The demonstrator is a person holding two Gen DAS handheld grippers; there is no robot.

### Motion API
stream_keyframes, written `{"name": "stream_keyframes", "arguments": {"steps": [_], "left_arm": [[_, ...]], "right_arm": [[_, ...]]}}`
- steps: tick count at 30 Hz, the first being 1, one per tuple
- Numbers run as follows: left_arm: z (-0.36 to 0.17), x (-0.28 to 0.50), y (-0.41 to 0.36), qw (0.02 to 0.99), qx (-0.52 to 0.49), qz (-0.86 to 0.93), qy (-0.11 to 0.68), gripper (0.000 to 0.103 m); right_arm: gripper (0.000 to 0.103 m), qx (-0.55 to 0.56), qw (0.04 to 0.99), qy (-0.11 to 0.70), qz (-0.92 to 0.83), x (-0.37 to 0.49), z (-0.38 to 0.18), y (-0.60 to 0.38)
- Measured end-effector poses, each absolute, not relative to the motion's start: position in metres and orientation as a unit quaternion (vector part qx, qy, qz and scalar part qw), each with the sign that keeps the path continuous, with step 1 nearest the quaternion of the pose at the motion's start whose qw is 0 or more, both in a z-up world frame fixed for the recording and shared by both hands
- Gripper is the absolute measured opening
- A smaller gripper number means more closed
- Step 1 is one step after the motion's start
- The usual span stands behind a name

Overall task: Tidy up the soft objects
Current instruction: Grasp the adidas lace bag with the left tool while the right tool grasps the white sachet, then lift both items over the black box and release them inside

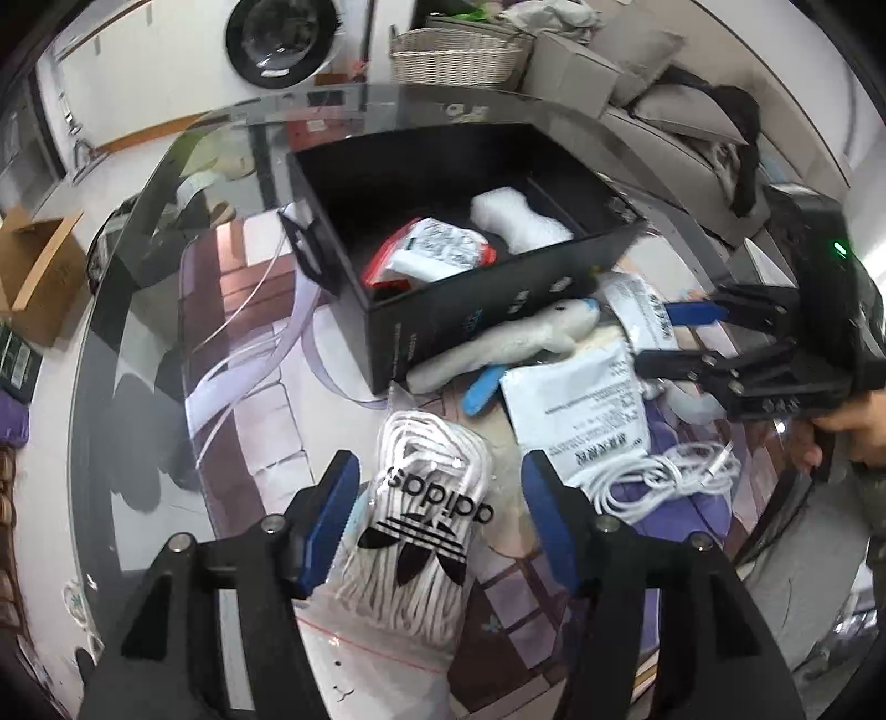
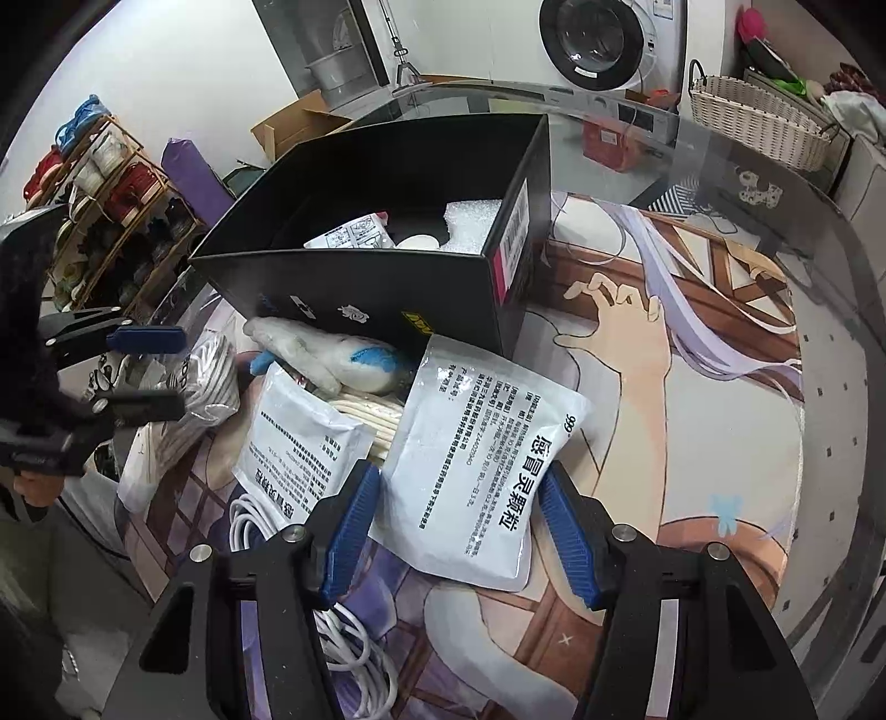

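Observation:
A black box [image 1: 498, 310] [image 2: 354, 288] sits on the glass table and holds a red-edged packet [image 1: 437, 255] and a white foam piece [image 1: 515, 219]. My left gripper [image 1: 437, 515] is open, its blue pads on either side of a clear bag of white laces with a black logo [image 1: 421, 526]; the bag lies on the table. My right gripper [image 2: 459, 526] is open above a white printed pouch [image 2: 482, 454]. A second white pouch [image 2: 299, 437], a white and blue plush toy [image 2: 332, 360] [image 1: 515, 343] and a white cable [image 2: 343, 626] [image 1: 659, 476] lie in front of the box.
The table carries a printed anime mat [image 2: 692, 387]. A wicker basket [image 2: 758, 122], a washing machine [image 2: 598, 44], a cardboard box [image 1: 39, 271] and a sofa [image 1: 681, 127] stand around the table. The right gripper shows at the right edge of the left wrist view [image 1: 681, 338].

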State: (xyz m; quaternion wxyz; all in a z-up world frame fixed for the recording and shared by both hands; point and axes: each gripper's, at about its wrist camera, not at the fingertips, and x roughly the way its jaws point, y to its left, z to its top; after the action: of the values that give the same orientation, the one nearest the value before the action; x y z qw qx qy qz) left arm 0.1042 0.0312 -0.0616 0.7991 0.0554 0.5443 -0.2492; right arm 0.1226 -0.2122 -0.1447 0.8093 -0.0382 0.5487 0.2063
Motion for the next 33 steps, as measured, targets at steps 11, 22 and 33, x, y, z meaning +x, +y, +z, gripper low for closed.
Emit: {"name": "stream_keyframes", "arguments": {"steps": [11, 22, 33], "left_arm": [[-0.079, 0.092, 0.004, 0.784, 0.161, -0.234, 0.552, 0.078], [-0.082, 0.094, 0.001, 0.799, 0.134, -0.219, 0.544, 0.038], [-0.091, 0.098, -0.001, 0.796, 0.124, -0.198, 0.558, 0.047]], "right_arm": [[0.065, -0.022, 0.806, 0.551, 0.215, 0.129, -0.149, -0.208], [0.025, -0.06, 0.814, 0.527, 0.235, 0.113, -0.14, -0.209], [0.024, -0.095, 0.823, 0.504, 0.243, 0.101, -0.129, -0.196]]}}
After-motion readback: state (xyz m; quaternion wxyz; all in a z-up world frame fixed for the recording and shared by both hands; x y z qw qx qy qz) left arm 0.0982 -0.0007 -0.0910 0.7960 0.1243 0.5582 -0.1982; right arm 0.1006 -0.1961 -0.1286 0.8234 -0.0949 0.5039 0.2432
